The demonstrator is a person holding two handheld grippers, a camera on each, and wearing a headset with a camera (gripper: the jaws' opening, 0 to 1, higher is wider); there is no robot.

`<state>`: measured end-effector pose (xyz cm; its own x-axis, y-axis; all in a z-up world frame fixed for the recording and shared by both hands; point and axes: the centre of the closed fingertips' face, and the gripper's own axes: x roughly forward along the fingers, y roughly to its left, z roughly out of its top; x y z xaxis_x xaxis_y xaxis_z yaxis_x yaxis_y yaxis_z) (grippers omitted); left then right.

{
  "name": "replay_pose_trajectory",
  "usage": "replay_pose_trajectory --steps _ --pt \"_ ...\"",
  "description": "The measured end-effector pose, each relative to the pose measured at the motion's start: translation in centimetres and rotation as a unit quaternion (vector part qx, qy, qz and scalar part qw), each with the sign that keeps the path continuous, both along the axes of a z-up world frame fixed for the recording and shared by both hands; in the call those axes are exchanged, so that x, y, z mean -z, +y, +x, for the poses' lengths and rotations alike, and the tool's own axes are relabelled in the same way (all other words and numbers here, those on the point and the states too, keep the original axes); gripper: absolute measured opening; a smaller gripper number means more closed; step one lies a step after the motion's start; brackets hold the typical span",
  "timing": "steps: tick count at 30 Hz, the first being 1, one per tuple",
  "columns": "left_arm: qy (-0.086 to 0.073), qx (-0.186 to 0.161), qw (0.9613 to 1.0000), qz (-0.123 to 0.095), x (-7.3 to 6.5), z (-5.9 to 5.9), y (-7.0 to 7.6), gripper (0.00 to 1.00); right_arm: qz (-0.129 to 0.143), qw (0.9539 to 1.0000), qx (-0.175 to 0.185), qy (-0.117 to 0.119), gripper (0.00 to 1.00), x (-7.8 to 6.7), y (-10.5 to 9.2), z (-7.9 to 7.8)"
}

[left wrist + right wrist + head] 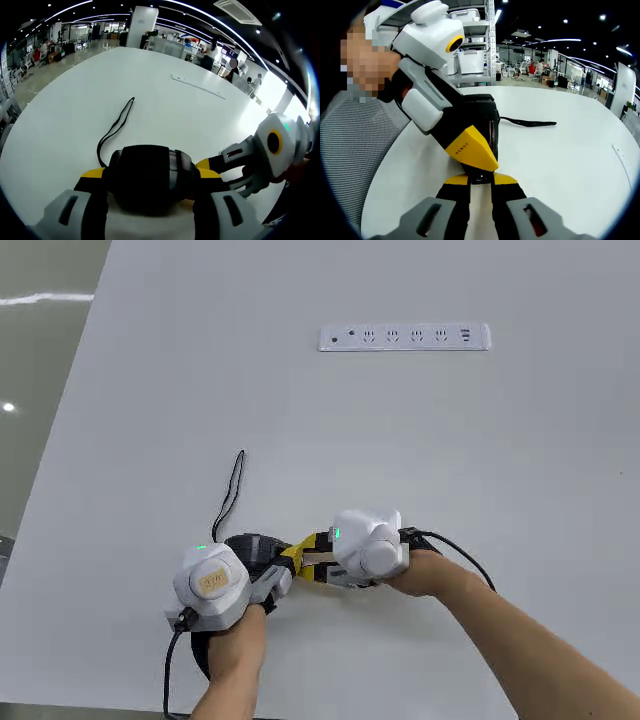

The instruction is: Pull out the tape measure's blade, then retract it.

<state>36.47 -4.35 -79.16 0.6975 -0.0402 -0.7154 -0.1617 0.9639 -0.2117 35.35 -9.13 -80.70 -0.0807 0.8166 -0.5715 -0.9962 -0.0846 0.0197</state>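
Note:
The black round tape measure [252,548] sits low over the white table [330,430], with my left gripper [265,560] shut on its case. In the left gripper view the case [147,172] sits between the yellow-tipped jaws. My right gripper [312,565] meets it from the right, and its yellow tips [481,179] are shut on the blade's end at the mouth of the case [482,117]. Hardly any blade shows between the case and the tips. The black wrist strap [231,490] trails away across the table.
A white power strip [404,337] lies at the far side of the table. The table's left edge [60,410] drops to a grey floor. In the right gripper view a person in a grey top [355,150] stands close on the left.

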Motion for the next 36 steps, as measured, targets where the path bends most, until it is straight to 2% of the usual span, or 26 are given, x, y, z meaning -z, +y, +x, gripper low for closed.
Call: replay_pose_trajectory --steps 9,13,19,21,24,28,36 --pt "0.004 0.005 1.0 -0.002 0.1 0.1 0.0 0.69 0.001 0.9999 0.008 0.006 0.15 -0.1 0.0 0.0" --pt "0.011 0.011 0.9998 -0.013 0.0 0.1 0.0 0.7 0.003 0.9999 0.012 0.01 0.15 -0.4 0.0 0.0" --pt "0.016 0.022 0.9996 -0.011 0.1 0.0 -0.2 0.7 0.005 0.9997 0.021 0.015 0.17 -0.6 -0.2 0.2" --pt "0.015 0.026 0.9995 -0.01 0.0 0.0 -0.2 0.7 0.002 0.9996 0.022 0.014 0.19 -0.5 -0.3 0.2" --pt "0.01 0.048 0.9988 0.009 -0.5 0.2 -0.2 0.69 0.003 0.9995 0.028 0.015 0.2 -0.7 -0.7 0.4" --pt "0.007 0.05 0.9987 0.011 -0.9 0.2 0.2 0.7 -0.002 0.9994 0.031 0.012 0.22 -0.9 -1.1 0.3" --pt "-0.006 0.075 0.9968 0.027 -2.1 0.2 0.8 0.79 -0.01 0.9984 0.055 0.012 0.28 -1.5 -2.7 0.5"
